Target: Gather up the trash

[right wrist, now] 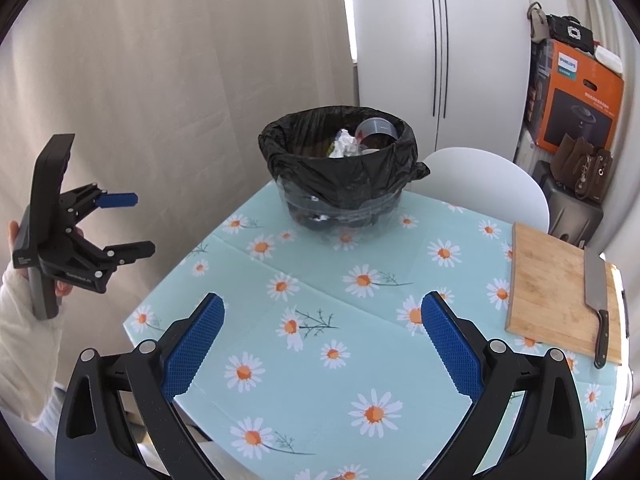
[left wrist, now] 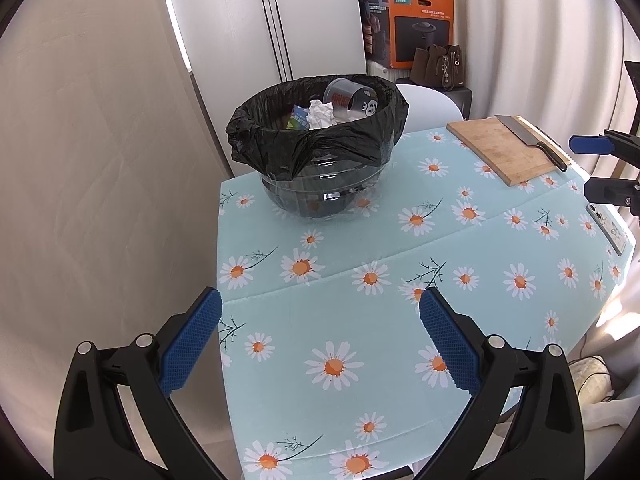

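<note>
A clear bin lined with a black bag stands at the far side of the daisy tablecloth. It holds a crumpled white tissue, a clear plastic cup and a coloured wrapper. The bin also shows in the right wrist view. My left gripper is open and empty above the table's near part. My right gripper is open and empty too. The left gripper shows in the right wrist view, held off the table's left edge.
A wooden cutting board with a cleaver lies at the right. A white chair stands behind the table. An orange box and a brown bag are at the back right. A curtain hangs at the left.
</note>
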A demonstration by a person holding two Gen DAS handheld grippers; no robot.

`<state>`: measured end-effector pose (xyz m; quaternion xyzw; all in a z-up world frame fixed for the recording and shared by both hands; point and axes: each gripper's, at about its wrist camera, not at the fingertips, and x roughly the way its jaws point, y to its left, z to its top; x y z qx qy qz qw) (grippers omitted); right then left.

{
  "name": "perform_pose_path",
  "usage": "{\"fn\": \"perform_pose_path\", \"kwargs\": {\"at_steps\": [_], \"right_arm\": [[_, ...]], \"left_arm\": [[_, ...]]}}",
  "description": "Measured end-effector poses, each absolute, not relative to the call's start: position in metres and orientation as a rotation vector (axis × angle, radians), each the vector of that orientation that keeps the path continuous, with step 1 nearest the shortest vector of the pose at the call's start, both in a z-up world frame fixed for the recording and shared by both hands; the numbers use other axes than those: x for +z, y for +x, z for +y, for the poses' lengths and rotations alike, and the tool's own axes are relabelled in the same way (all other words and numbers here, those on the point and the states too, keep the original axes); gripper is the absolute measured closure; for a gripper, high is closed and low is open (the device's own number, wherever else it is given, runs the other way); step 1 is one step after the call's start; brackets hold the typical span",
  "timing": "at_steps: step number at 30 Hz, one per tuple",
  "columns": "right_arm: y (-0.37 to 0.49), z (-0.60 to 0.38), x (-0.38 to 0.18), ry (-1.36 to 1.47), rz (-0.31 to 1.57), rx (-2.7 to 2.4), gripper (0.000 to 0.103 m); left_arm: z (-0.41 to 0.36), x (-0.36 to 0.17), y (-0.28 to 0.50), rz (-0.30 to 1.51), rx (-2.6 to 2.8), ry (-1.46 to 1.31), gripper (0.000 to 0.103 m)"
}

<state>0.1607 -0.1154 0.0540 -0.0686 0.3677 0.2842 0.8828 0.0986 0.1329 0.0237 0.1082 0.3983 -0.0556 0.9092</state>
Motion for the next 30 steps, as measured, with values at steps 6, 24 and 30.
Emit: {"fn": "perform_pose_path", "kwargs": {"at_steps": [6,24,30], "right_arm": [[0.1601,-0.1128,0.0539,-0.152,0.767,0.594,0.008],[0.1638,-0.1085,0.0504,-0.168,0.769,0.584,0.008],[0.1687,-0.1084,0.0469,-0.170,0.776,0.574,0.008]], "left_arm": [[0.1357,0.0247,0.0997,0.820,-0.112,0.221,0.006],[0.1380,0.0267,0.0976,0.810,-0.119,0.235,0.006],[0.1380,0.0251,0.1020,0.813,-0.124,0.237,0.006]]}}
